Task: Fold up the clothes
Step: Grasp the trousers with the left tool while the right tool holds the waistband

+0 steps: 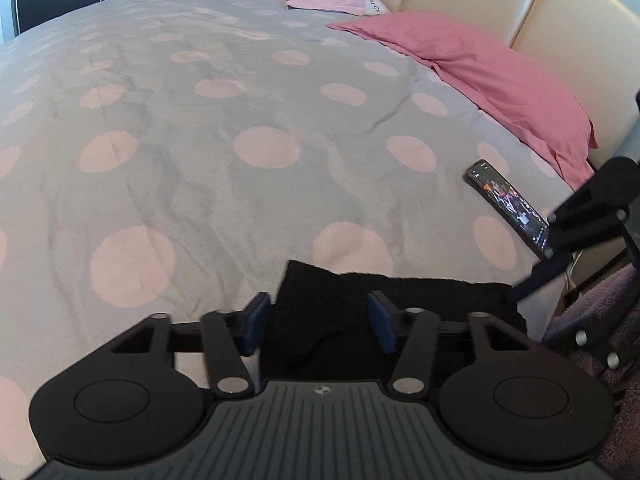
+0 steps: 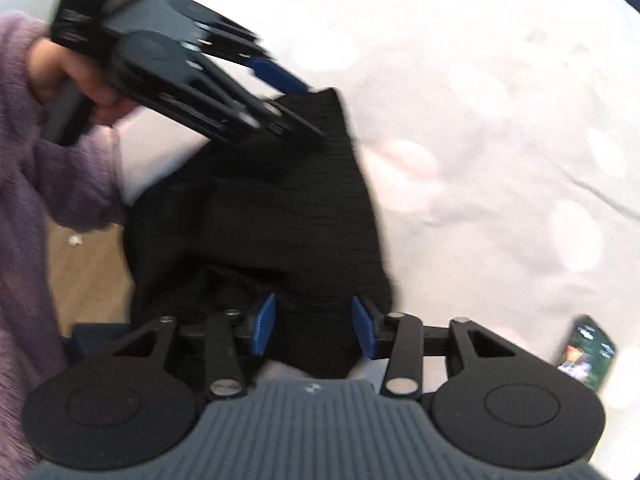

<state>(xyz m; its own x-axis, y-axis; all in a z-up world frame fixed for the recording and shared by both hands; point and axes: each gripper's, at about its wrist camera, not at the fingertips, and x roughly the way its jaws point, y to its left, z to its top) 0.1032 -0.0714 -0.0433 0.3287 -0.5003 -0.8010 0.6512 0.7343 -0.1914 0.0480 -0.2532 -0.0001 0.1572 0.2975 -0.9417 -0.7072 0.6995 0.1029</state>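
The left gripper [image 1: 318,326] is held low and level, its blue pads [image 1: 256,322] spread wide apart. The right gripper [image 2: 314,328] is likewise held with its jaws parted — the blue pads [image 2: 264,326] clearly separated. A hand [image 2: 86,92] in a purple sleeve [image 2: 48,184] is seen gripping the left handle — blurred.

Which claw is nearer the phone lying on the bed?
Right. The right claw sits beside the phone, which lies just off its right side. The left claw is farther along the black garment, away from the phone.
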